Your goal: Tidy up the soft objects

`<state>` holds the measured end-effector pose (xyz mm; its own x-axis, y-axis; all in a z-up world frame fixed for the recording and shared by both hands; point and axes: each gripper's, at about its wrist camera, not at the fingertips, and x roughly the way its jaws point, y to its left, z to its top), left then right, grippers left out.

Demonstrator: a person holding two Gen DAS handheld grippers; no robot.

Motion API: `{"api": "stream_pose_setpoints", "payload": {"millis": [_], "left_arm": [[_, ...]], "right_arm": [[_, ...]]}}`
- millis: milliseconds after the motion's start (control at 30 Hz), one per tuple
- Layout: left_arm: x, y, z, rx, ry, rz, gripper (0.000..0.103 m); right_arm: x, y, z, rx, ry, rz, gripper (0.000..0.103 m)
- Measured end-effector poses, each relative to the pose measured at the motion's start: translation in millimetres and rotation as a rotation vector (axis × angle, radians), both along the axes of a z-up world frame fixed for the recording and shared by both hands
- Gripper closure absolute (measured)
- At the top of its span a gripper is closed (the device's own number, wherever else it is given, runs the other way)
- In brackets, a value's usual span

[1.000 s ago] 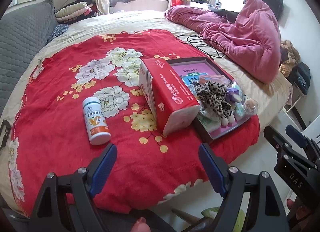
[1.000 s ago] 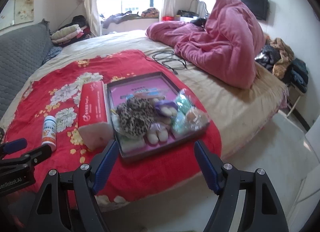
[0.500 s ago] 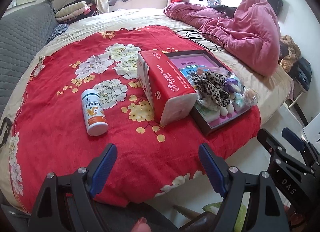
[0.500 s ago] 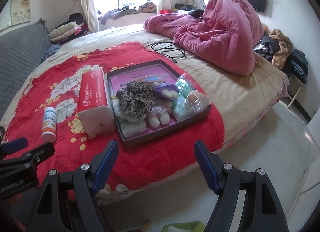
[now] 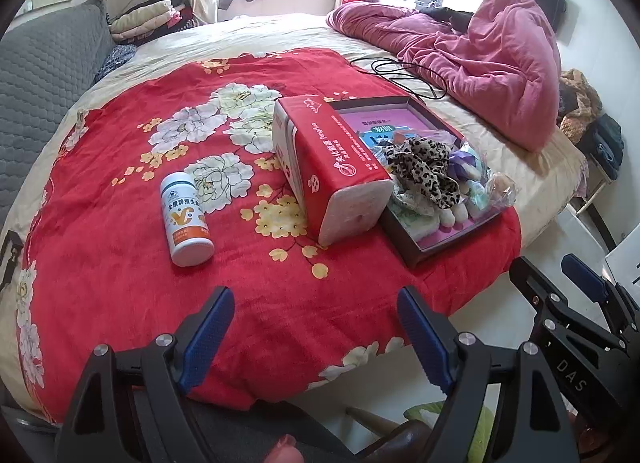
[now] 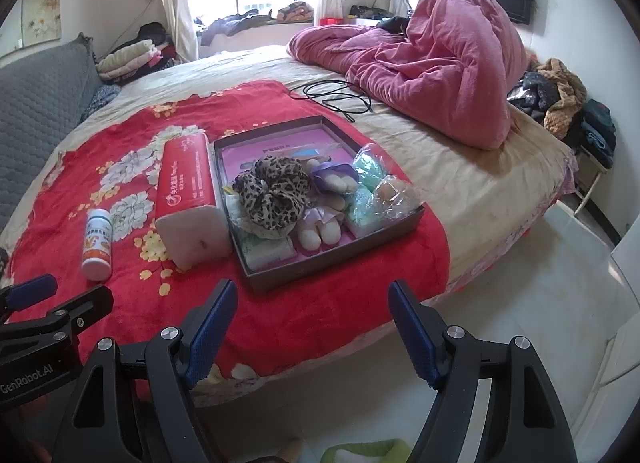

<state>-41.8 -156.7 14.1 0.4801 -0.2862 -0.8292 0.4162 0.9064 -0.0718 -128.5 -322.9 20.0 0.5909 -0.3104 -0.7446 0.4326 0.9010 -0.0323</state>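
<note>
Both grippers are hanging empty with jaws wide apart, the right gripper (image 6: 310,321) facing the tray (image 6: 332,263) of soft things at mid-frame, nearer it than the left gripper (image 5: 316,327), where it is lying upper right.

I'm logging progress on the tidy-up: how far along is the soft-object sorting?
Done: the leopard-print scrunchie and small bagged soft items already sit in the shallow box. In hand: nothing; left claw and right claw hang open above the red floral blanket. Left: the tissue pack lies outside.
</note>
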Motion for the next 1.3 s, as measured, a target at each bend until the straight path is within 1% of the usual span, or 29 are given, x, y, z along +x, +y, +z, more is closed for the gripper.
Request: {"api": "stream_pose_setpoints", "payload": {"millis": [233, 1300], "left_arm": [[-0.9, 0.4, -3.0, 0.015, 0.001, 0.005, 0.02], [-4.4, 0.9, -5.3, 0.036, 0.003, 0.003, 0.02]], "right_arm": [[-0.5, 1.7, -1.3, 0.003, 0.003, 0.007, 0.025], [2.3, 9.4, -2.7, -0.007, 0.024, 0.028, 0.025]]}}
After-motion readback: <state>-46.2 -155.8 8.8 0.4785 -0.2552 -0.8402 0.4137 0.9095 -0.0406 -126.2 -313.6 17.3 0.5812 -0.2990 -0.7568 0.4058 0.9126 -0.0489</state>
